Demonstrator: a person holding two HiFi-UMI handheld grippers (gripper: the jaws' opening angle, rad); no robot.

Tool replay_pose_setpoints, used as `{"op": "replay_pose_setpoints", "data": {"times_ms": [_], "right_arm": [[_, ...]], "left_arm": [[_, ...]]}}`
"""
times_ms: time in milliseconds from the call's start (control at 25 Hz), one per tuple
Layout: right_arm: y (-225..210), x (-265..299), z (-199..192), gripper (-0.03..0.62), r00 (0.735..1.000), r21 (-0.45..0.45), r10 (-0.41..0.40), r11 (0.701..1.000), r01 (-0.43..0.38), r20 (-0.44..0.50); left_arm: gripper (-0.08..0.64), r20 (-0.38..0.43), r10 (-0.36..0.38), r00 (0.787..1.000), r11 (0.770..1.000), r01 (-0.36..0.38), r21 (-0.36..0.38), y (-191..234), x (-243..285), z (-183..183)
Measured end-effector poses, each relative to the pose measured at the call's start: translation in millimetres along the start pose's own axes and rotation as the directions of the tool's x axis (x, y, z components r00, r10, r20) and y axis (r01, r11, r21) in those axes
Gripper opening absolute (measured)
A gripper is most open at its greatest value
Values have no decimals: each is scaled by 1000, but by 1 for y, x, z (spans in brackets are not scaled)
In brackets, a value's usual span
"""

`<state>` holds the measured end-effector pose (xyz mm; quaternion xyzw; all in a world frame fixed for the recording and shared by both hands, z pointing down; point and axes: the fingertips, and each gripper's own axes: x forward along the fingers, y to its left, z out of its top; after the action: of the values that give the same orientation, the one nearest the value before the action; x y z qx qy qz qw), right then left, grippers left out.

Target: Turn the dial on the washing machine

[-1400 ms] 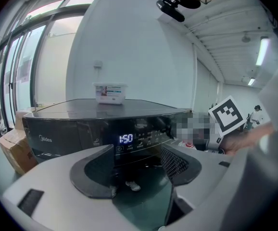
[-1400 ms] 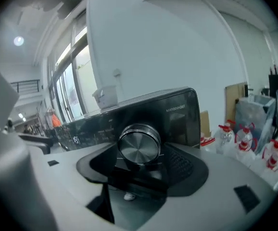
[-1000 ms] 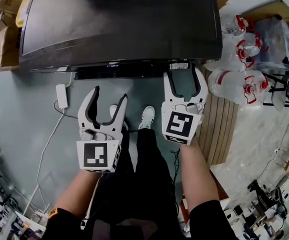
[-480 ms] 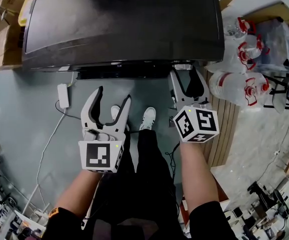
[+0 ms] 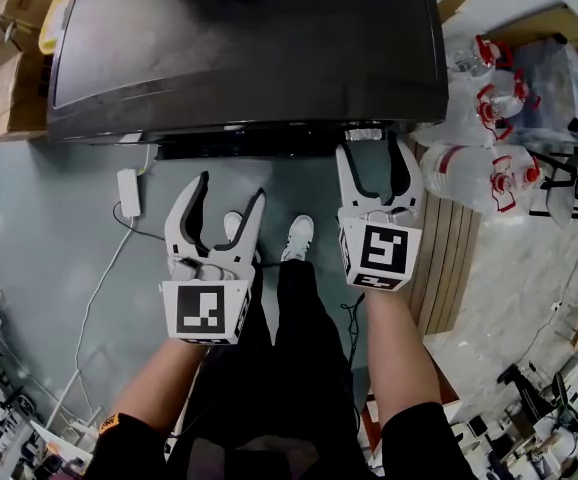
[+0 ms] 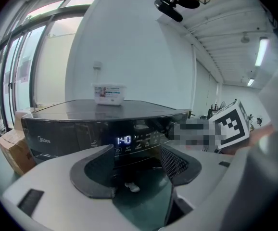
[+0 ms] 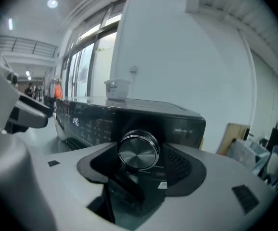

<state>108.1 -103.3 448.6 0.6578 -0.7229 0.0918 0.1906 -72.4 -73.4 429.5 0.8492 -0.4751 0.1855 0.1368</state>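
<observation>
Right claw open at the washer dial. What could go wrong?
1. The dial is smooth shiny metal and sits near the tips of the open right claw; a shallow grip may slip when twisted.
2. The open left claw hangs in front of the lit panel; drifting forward might press a button.

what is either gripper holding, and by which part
Left gripper holds nothing. Right gripper: jaws flank the dial at its rim; whether they clamp it cannot be told.
</observation>
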Motion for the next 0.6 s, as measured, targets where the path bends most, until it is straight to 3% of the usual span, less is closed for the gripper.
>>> {"op": "replay_pose_setpoints", "data": {"times_ms": [160,320,440,600], "right_arm": [[9,2,4,295,1000,-163,-13,987,12,-7],[9,4,3,295,999,-217,-34,976,29,-20],[7,4,3,284,999,-176,-35,984,31,-21],[3,3,1,282,1000,-9,2,1000,-2,-8]], "left_arm": [[291,4,10,1000,1000,-10,0,2,-1,1],[291,8,20,1000,1000,-20,-5,5,-3,1],[291,9,27,1000,1000,-27,-7,6,-3,0],[291,11,37,999,999,-37,-10,9,-4,-2]]}}
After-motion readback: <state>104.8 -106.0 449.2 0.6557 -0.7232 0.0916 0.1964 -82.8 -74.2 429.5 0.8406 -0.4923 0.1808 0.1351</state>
